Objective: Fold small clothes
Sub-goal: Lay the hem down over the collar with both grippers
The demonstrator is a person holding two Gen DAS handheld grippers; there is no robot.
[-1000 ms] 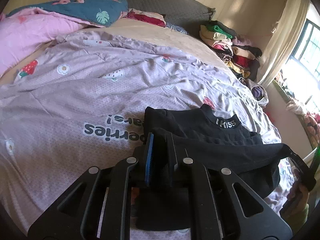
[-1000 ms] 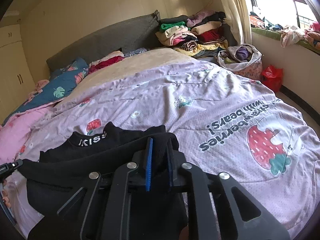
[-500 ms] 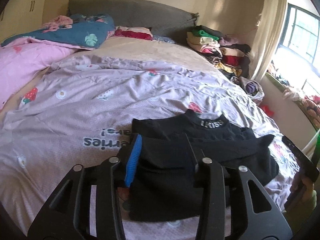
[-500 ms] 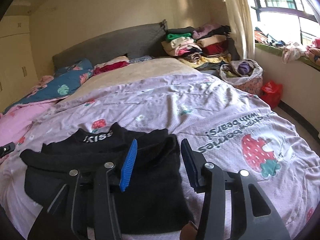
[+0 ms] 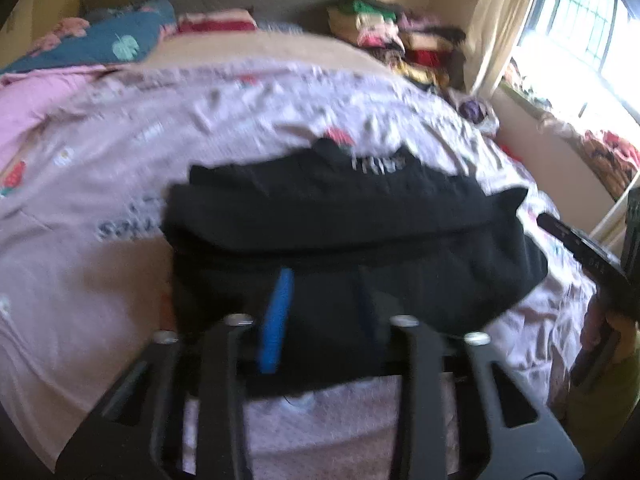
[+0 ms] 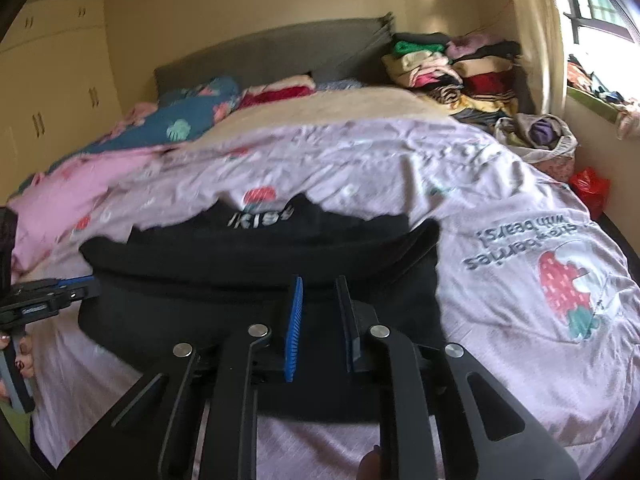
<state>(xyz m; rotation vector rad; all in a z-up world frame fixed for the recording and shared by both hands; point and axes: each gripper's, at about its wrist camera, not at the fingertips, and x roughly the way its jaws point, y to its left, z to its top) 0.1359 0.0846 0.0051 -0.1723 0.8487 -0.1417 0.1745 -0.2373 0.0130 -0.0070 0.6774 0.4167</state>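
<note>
Left wrist view, blurred: the left gripper (image 5: pixel 320 300) has its jaws parted, holding nothing, over the near edge of the black top (image 5: pixel 340 232), which lies at 12 o'clock on the bed (image 5: pixel 100 300), long axis running 9 to 3.

Right wrist view: the right gripper (image 6: pixel 320 312) has its jaws apart and empty, the top (image 6: pixel 260 264) stretching from 12 toward 9. Both look equally near.

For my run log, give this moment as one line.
shirt: black, folded on quilt | left gripper: open | right gripper: open
</note>
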